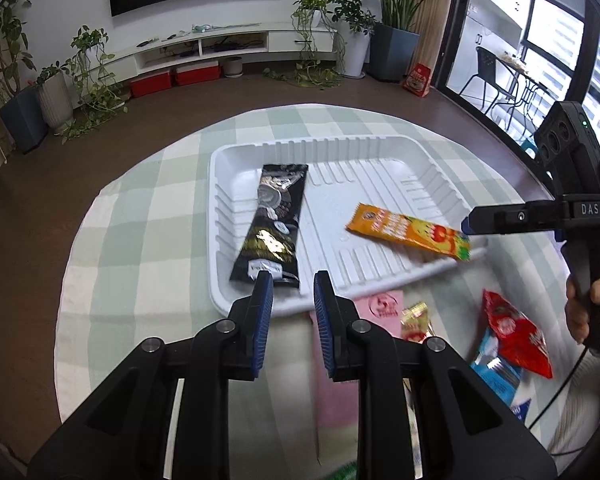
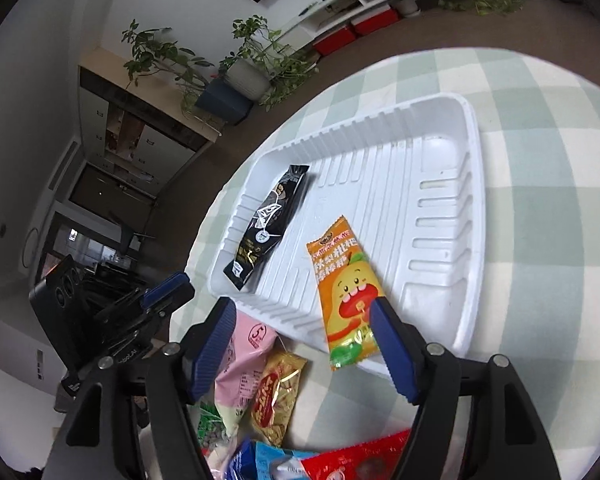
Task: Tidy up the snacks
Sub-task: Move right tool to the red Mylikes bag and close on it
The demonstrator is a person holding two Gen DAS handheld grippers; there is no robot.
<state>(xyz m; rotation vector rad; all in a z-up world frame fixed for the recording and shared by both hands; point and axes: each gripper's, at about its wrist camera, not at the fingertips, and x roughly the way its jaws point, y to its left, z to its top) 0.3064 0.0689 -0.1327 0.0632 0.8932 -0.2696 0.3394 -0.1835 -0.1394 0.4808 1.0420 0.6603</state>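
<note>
A white ribbed tray (image 1: 340, 142) (image 2: 476, 200) sits on the checked tablecloth. A black snack packet (image 1: 272, 224) (image 2: 268, 224) lies along the tray's left side. An orange packet (image 1: 408, 232) (image 2: 344, 288) lies on the right, its near end over the tray's front rim. My right gripper (image 2: 302, 308) (image 1: 466, 226) is open wide around that near end, and its pads do not press on the packet. My left gripper (image 1: 292, 284) (image 2: 168, 290) hovers over the tray's front rim beside the black packet, its jaws narrowly apart with nothing between them.
Loose snacks lie in front of the tray: a pink packet (image 1: 384, 308) (image 2: 248, 344), a small gold packet (image 1: 416, 320) (image 2: 278, 392), a red packet (image 1: 516, 336) and a blue one (image 1: 496, 372). A person's hand (image 1: 588, 304) holds the right gripper's handle.
</note>
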